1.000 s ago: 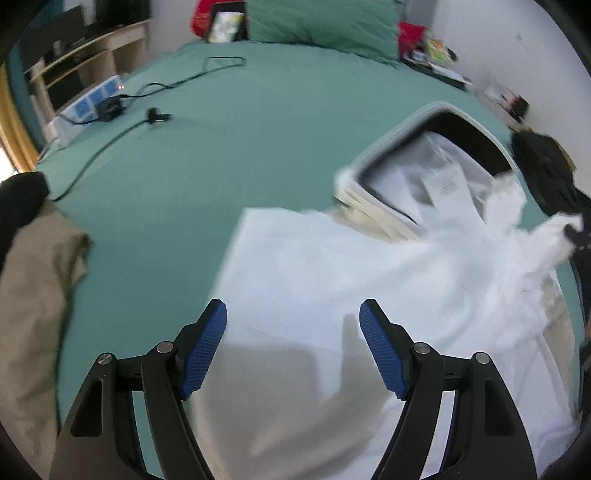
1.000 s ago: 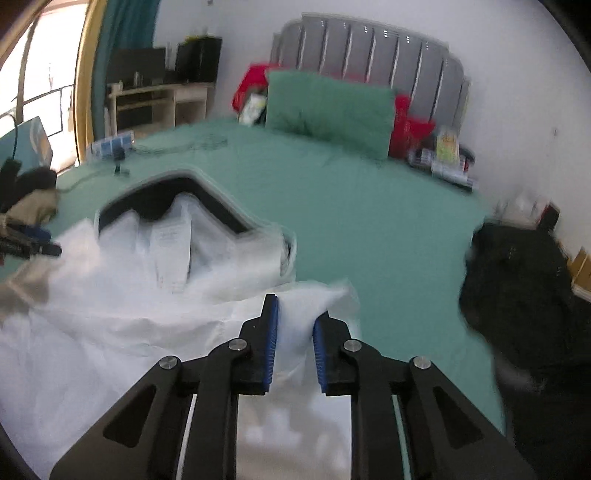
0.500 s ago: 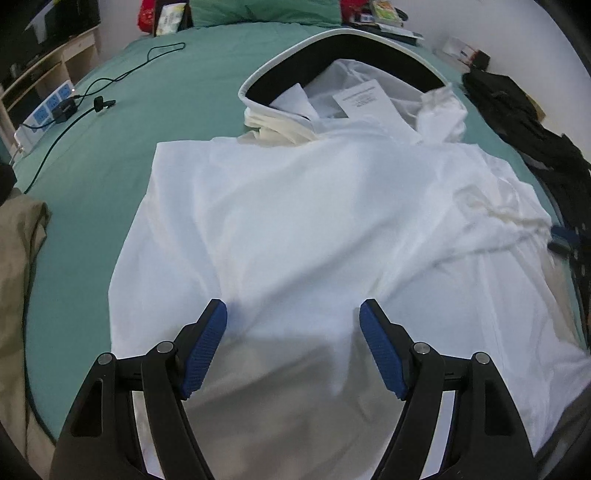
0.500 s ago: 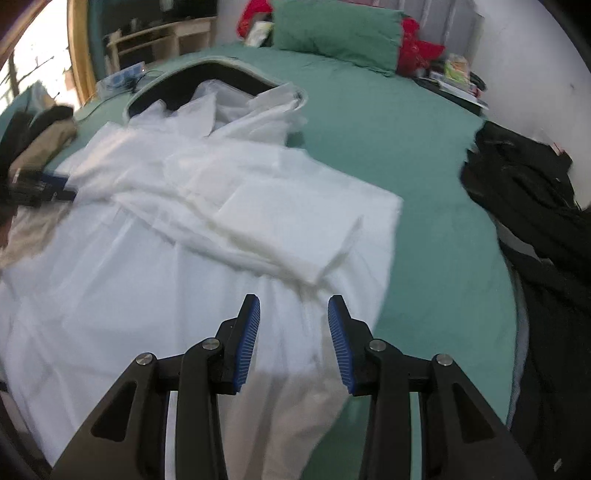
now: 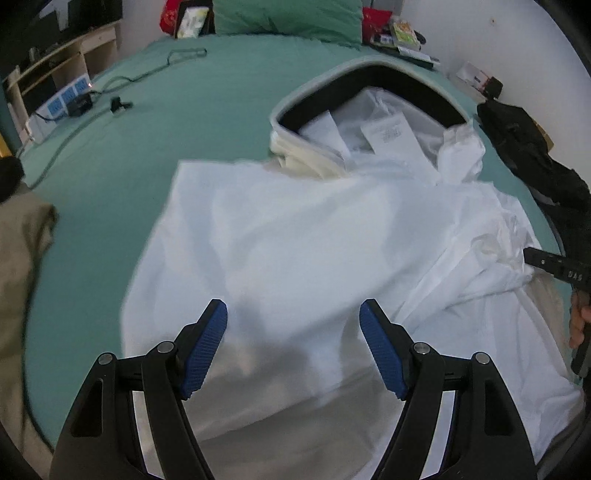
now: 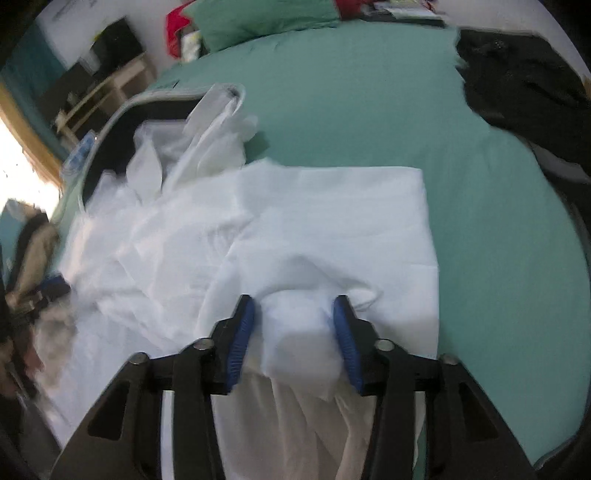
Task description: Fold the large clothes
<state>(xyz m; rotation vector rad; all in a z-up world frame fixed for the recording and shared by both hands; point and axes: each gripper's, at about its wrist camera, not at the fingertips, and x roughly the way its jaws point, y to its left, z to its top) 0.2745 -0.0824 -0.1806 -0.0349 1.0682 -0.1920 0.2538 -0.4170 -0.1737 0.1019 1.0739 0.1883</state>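
Note:
A large white garment (image 5: 295, 240) lies spread on the green bed (image 5: 147, 122), its dark grey-edged hood (image 5: 369, 81) at the far end. My left gripper (image 5: 293, 343) is open and hovers above the garment's near part, holding nothing. In the right wrist view the same garment (image 6: 314, 221) lies with a folded flat panel toward the right. My right gripper (image 6: 293, 332) is open, with a bunched hump of white fabric (image 6: 295, 317) rising between its fingers. The right gripper's black body (image 5: 554, 267) shows at the right edge of the left wrist view.
A tan garment (image 5: 22, 258) lies at the bed's left edge. Black clothes (image 5: 532, 162) lie on the right side, also shown in the right wrist view (image 6: 517, 81). A power strip with cables (image 5: 70, 101) lies far left. A green pillow (image 5: 288, 14) and clutter stand at the headboard.
My right gripper let go of the white fabric a second ago, opened wider and moved down over a bunched fold. My left gripper stayed open and shifted over the garment.

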